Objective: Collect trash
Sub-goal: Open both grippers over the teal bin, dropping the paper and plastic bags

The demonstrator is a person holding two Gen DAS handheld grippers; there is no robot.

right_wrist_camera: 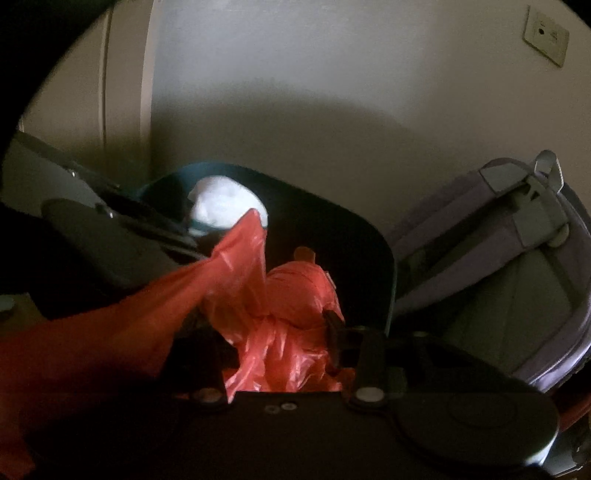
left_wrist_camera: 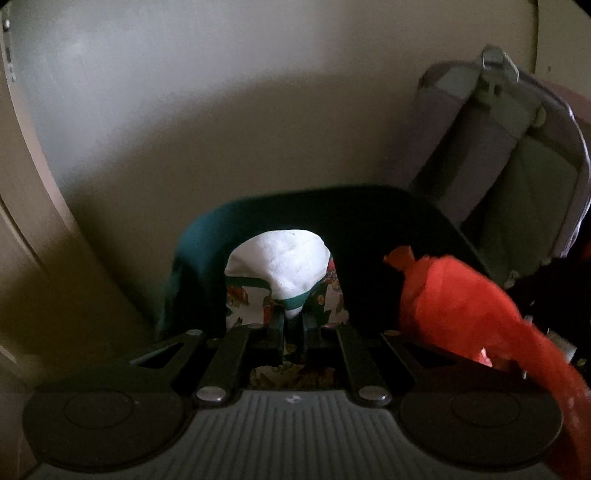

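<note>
My left gripper [left_wrist_camera: 295,325] is shut on a white crumpled bundle [left_wrist_camera: 284,262] wrapped in printed paper with a green band, held over a dark teal bin [left_wrist_camera: 207,236]. The bundle also shows in the right wrist view [right_wrist_camera: 221,206], with the left gripper [right_wrist_camera: 122,236] beside it. My right gripper [right_wrist_camera: 273,332] is shut on a red plastic bag [right_wrist_camera: 280,314], which hangs over the same bin [right_wrist_camera: 332,240]. The red bag also shows at the right of the left wrist view [left_wrist_camera: 454,306].
A grey-purple backpack [left_wrist_camera: 506,166] leans against the wall right of the bin; it also shows in the right wrist view [right_wrist_camera: 498,266]. A pale wall stands behind. A door frame [right_wrist_camera: 125,92] is at the left and a wall socket [right_wrist_camera: 546,35] at the top right.
</note>
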